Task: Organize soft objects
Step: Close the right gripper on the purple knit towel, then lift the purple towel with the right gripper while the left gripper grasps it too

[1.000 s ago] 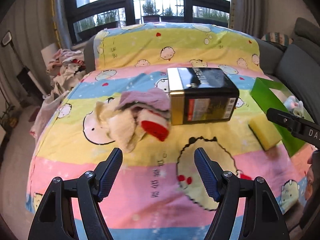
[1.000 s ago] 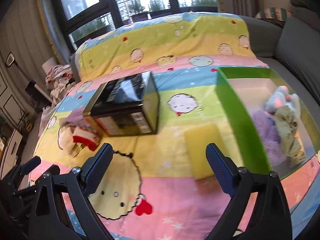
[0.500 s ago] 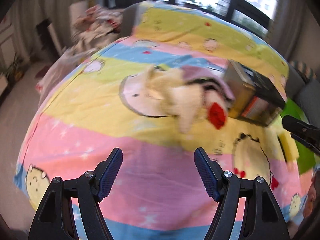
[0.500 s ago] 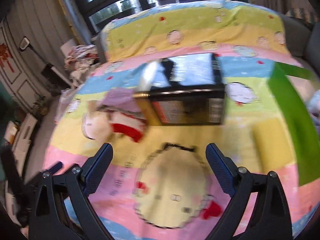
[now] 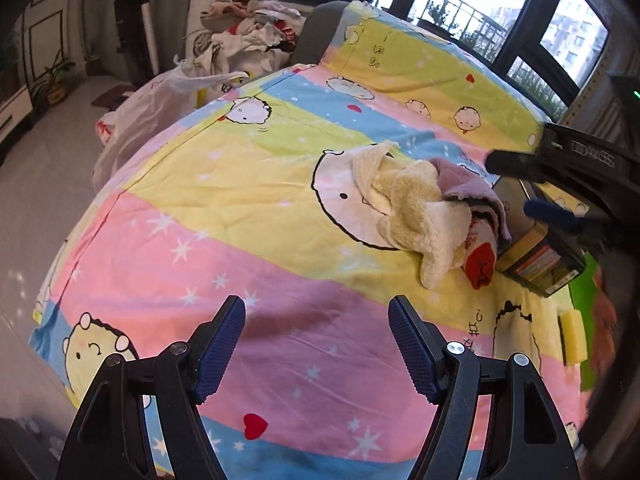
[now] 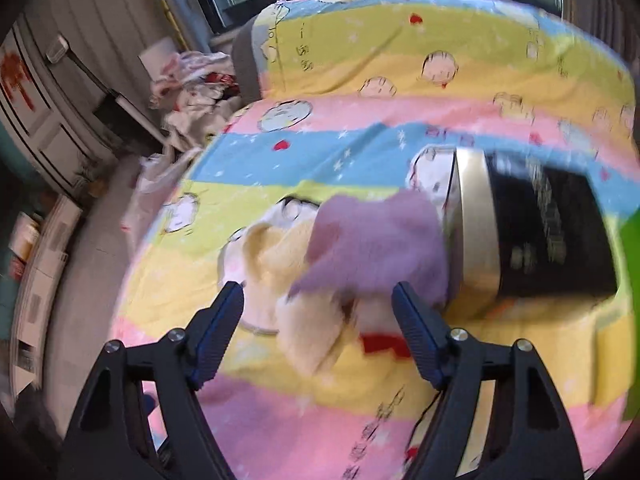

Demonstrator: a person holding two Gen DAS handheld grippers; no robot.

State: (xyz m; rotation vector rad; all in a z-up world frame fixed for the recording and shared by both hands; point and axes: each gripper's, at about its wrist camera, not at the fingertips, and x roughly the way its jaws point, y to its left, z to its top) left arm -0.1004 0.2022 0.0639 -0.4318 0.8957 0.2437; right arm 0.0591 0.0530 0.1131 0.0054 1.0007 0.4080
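Observation:
A heap of soft items lies on the cartoon bedspread: a cream fleece cloth [image 5: 420,216], a purple cloth [image 5: 468,178] and a red-and-white sock [image 5: 480,266]. The heap also shows in the blurred right wrist view, purple cloth [image 6: 376,248] on top of the cream cloth [image 6: 272,264]. My left gripper [image 5: 316,344] is open and empty, low over the pink stripe, short of the heap. My right gripper [image 6: 318,332] is open and empty, hovering just above the heap; its body shows in the left wrist view [image 5: 560,176].
A black and gold box [image 6: 532,232] lies right of the heap. A yellow sponge [image 5: 573,338] and a green bin edge [image 5: 582,292] sit further right. A clothes pile [image 5: 248,36] and a plastic bag [image 5: 160,100] are off the bed's far left.
Both grippers swung left. The left gripper now faces the bed's left side with the heap to its right. The right gripper moved from the sponge and bin to over the heap.

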